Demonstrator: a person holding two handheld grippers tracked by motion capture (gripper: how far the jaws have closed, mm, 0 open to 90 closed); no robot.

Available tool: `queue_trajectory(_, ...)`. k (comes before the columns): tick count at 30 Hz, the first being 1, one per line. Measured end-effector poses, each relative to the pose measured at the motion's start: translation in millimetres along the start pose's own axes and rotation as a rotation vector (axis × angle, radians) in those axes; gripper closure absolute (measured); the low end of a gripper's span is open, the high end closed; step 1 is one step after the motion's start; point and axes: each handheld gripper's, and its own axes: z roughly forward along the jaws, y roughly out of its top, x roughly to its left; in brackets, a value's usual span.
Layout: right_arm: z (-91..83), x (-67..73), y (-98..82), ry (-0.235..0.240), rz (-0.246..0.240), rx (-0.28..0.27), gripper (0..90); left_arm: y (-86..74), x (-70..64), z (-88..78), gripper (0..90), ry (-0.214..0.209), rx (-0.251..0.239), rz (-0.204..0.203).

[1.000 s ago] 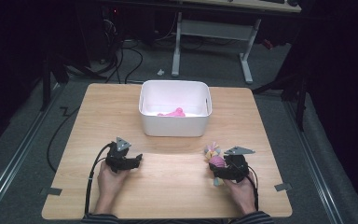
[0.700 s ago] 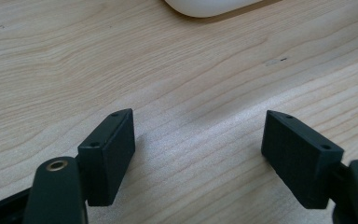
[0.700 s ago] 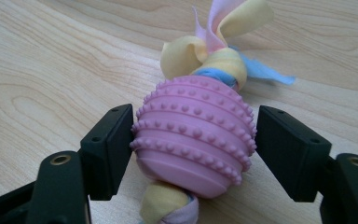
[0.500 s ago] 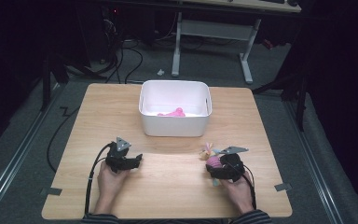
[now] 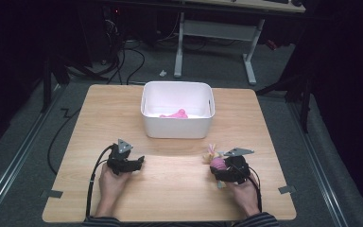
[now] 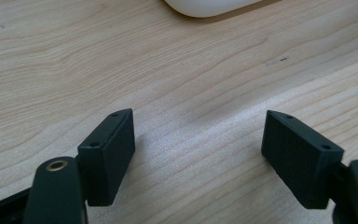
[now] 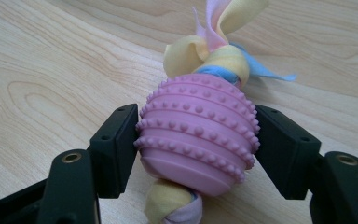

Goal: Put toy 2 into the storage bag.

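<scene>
My right gripper [image 5: 220, 166] is shut on a pink studded rubber ball toy [image 5: 216, 163] with pastel cloth strips threaded through it, low over the table near the front right. In the right gripper view both pads press the sides of the ball toy [image 7: 198, 140], and its yellow, pink and blue cloth ends stick out beyond and below the right gripper [image 7: 198, 133]. My left gripper [image 5: 138, 162] rests on the wooden table [image 5: 170, 189] at the front left, open. Between the left gripper's [image 6: 198, 140] jaws there is only bare wood.
A white plastic bin [image 5: 177, 86] stands at the middle back of the table with a pink thing [image 5: 175, 114] lying in it; its near corner [image 6: 209, 5] shows ahead of the left gripper. Tape marks sit at the table's front corners. Dark floor, cables and a desk frame lie beyond.
The right gripper has turned slightly with the toy in it. The left gripper has not moved.
</scene>
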Motion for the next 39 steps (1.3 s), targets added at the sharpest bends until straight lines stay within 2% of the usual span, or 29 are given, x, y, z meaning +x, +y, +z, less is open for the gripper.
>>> queue_trajectory(4,-7.0,-0.8,2.4,-0.009,-0.018,-0.010,34.3,-0.1,-0.1,0.1,26.0,0.001,-0.002,-0.001)
queue_trajectory(11,-22.4,-4.4,9.7,-0.002,-0.039,-0.058,34.2,0.0,0.0,0.0,26.0,0.000,-0.001,0.000)
queue_trajectory(19,-39.3,-7.4,22.5,-0.016,-0.059,-0.108,34.2,0.0,-0.1,0.1,26.0,0.000,-0.001,0.000)
queue_trajectory(26,-59.5,-13.4,39.4,-0.026,-0.090,-0.155,34.2,0.0,-0.1,0.0,26.0,0.001,0.000,0.000)
queue_trajectory(30,-71.6,-15.9,51.4,-0.031,-0.124,-0.182,34.2,0.0,-0.1,0.0,26.0,0.001,0.000,0.000)
queue_trajectory(39,-89.4,-16.3,76.3,-0.026,-0.167,-0.209,34.2,0.0,0.0,0.0,26.0,0.001,0.000,0.000)
